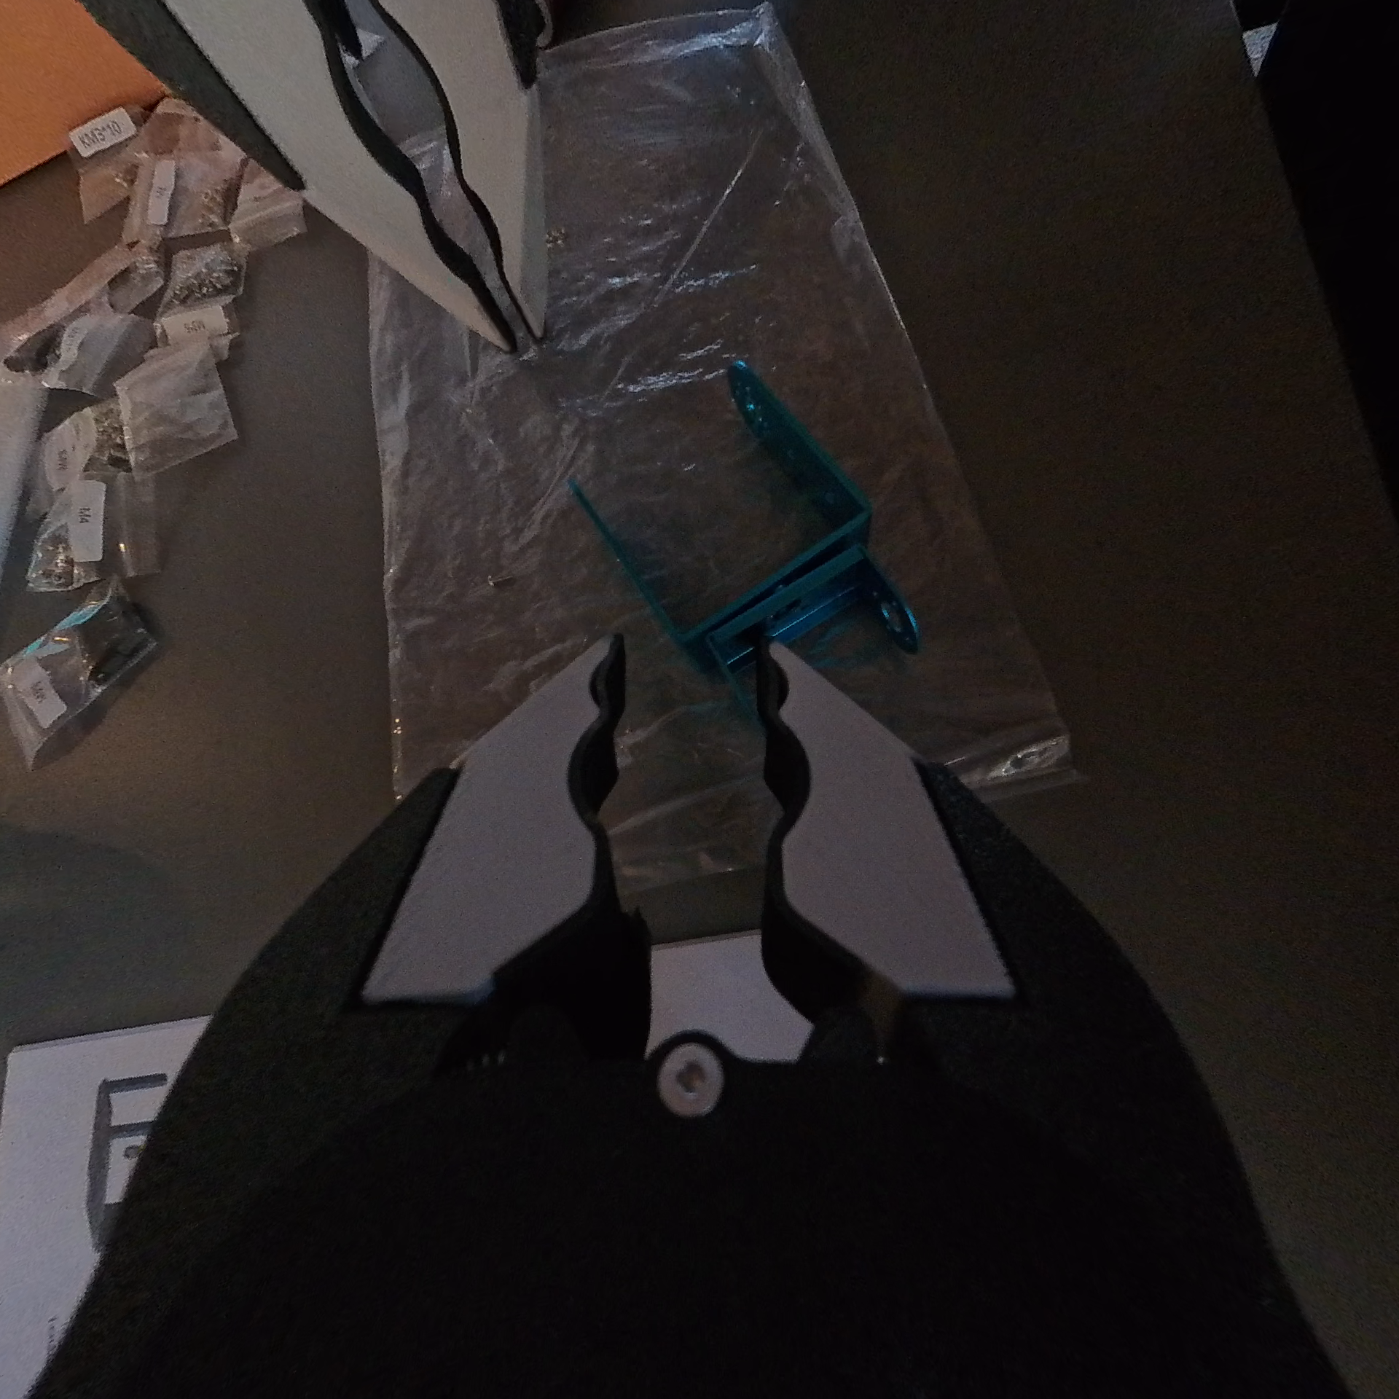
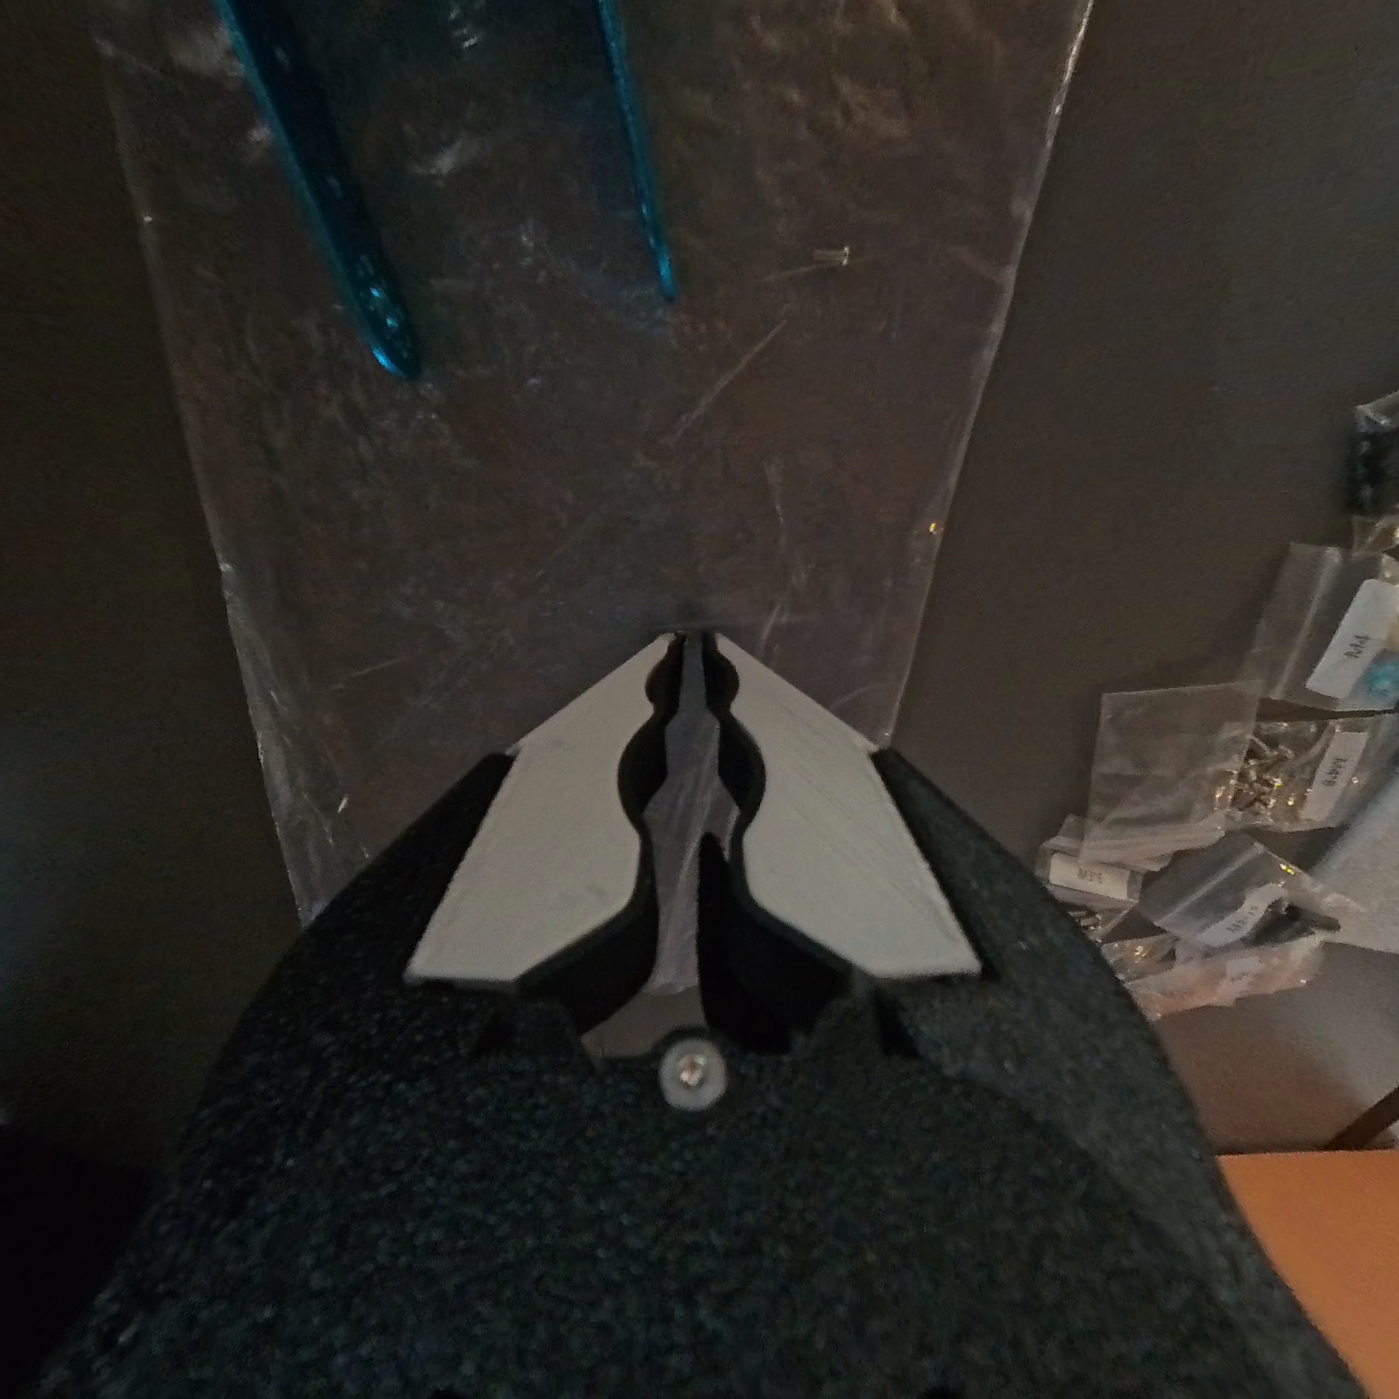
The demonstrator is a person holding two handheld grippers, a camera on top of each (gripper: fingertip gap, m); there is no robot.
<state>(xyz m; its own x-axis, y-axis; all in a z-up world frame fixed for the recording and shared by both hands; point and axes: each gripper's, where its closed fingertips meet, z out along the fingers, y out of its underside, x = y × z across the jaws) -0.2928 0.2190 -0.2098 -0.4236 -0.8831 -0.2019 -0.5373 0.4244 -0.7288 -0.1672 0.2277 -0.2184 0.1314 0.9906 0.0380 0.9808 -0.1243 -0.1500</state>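
- The left gripper [image 1: 690,651] is parted to a middling gap with nothing between its pads
- Its right-hand fingertip sits at the near base of a blue metal bracket [image 1: 787,598]; whether it touches the metal cannot be told
- The bracket is U-shaped, and its two arms run away from this gripper, ahead and to its right
- The bracket lies on a clear plastic bag [image 1: 681,227] spread flat on the dark table [image 1: 1098,341], and is not gripped by anything
- A small loose screw [image 1: 500,581] lies on the bag, just ahead and left of the left gripper
- The right gripper [image 2: 698,642] is drawn almost shut, tips down on the bag's far end
- A crumpled grey strip between its pads looks like pinched bag film
- Ahead and left of the right gripper, the bracket's two arm ends [image 2: 363,265] point back toward it; the screw [image 2: 833,256] is ahead to its right
- Small labelled hardware packets [image 1: 151,394] lie heaped far to the left gripper's left, off the bag
- A white printed sheet [image 1: 45,1135] lies beneath the left gripper, on its left
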